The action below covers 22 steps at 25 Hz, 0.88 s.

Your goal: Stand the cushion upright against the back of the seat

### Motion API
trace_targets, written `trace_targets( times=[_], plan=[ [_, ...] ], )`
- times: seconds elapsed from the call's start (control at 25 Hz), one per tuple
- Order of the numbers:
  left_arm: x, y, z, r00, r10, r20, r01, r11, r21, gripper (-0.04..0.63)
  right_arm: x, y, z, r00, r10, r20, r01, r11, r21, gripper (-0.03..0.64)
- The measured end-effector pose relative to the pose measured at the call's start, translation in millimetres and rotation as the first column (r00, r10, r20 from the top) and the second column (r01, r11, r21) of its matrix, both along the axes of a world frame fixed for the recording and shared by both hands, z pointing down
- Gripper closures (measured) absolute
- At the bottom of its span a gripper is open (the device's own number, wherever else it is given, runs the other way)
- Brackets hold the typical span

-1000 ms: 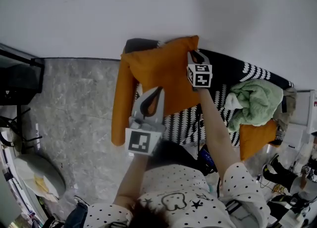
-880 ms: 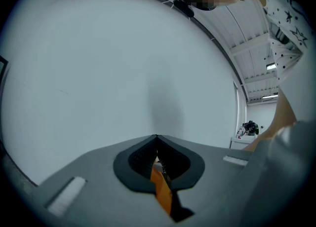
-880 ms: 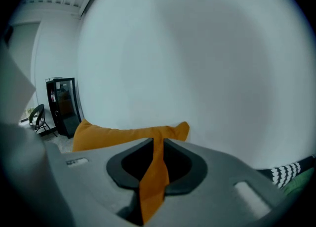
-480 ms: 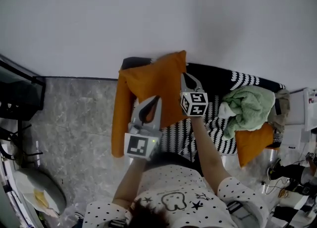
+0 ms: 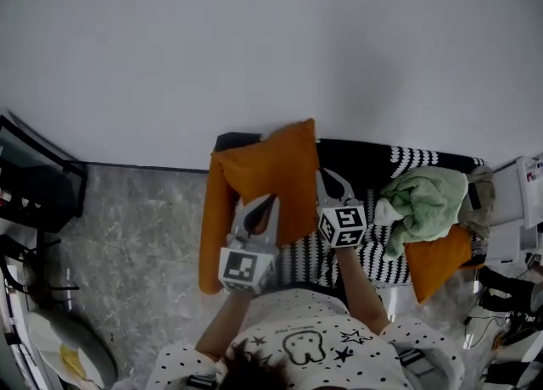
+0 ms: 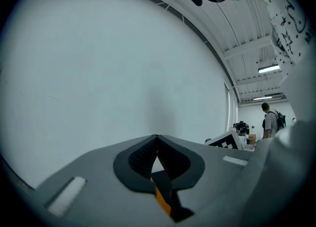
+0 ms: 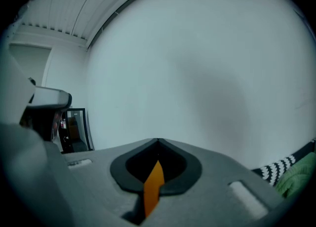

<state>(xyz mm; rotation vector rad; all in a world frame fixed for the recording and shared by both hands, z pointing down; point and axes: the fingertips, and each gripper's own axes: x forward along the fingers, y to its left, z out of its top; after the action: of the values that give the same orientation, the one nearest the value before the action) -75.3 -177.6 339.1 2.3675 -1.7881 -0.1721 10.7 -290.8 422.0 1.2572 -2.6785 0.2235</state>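
- Cushion (image 5: 267,168): orange, held up by both grippers at the left end of the seat (image 5: 373,168), in front of the white wall (image 5: 271,41).
- It stands roughly upright and a bit tilted, with its top corner up by the seat's dark back edge and its lower edge over the black-and-white striped cover.
- I can't tell whether its bottom rests on the seat or hangs just clear.
- Left gripper (image 5: 270,202): on the cushion's lower left part, marker cube toward the person.
- In the left gripper view, the left gripper (image 6: 157,139) has its jaws closed together, with a thin strip of orange cushion (image 6: 159,197) pinched between them.
- Right gripper (image 5: 326,178): at the cushion's right edge.
- In the right gripper view, the right gripper (image 7: 158,144) has its jaws clamped, with a fold of orange cushion (image 7: 154,186) caught between the pads.
- Both gripper views face the bare wall.
- Armrest (image 5: 210,236): orange, runs down the seat's left side just beside the cushion.
- Green blanket (image 5: 424,202): bunched at the right end of the seat, well apart from the cushion.
- Second orange pillow (image 5: 437,257): below the blanket, at the right front corner.
- Floor (image 5: 136,227): grey marbled, left of the seat.
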Motion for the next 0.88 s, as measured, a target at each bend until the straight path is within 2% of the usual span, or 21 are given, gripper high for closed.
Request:
trace_targets(
  times=[0.28, 0.48, 0.88],
  plan=[
    [5, 11, -11, 0.999, 0.047, 0.008, -0.047, 0.999, 0.024, 0.604, 6, 24, -33, 1.0, -0.011, 0.016, 0.01, 0.998, 0.063, 0.62],
    [3, 17, -6, 0.998, 0.055, 0.027, -0.055, 0.998, 0.011, 0.604, 5, 43, -42, 0.999, -0.041, 0.015, 0.04, 0.996, 0.079, 0.62],
    [12, 27, 8, 0.998, 0.066, 0.0, -0.066, 0.997, -0.037, 0.603, 6, 86, -48, 0.995, -0.097, 0.017, 0.095, 0.99, 0.101, 0.62]
  ],
)
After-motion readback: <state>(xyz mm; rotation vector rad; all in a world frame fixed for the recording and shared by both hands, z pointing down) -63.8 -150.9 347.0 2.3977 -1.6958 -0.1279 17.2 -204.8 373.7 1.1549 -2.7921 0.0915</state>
